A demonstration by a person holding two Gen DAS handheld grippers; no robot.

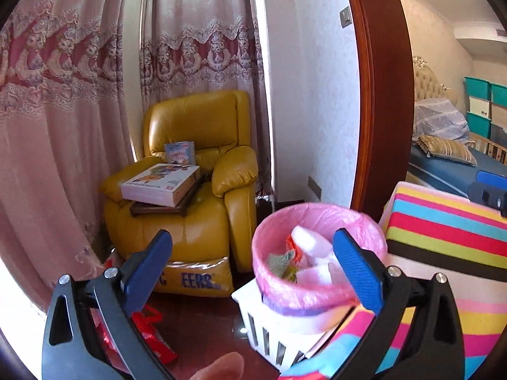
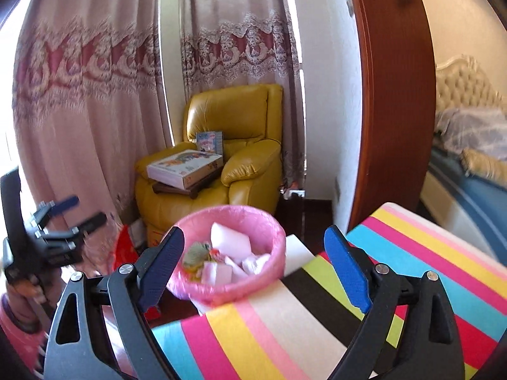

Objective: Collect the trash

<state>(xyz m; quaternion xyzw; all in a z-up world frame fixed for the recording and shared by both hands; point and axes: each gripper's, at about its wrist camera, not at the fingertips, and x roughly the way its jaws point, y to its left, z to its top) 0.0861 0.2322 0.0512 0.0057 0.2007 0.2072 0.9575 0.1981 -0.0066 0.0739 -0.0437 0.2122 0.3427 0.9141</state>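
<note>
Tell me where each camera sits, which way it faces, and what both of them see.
Left wrist: on the left gripper, facing the armchair and bin; its open fingers, a fingertip and part of the right gripper show.
Right wrist: on the right gripper, above the striped cloth, facing the same corner; the left gripper and its hand show at left.
Shared: armchair, bin, curtain, door frame, bed.
</note>
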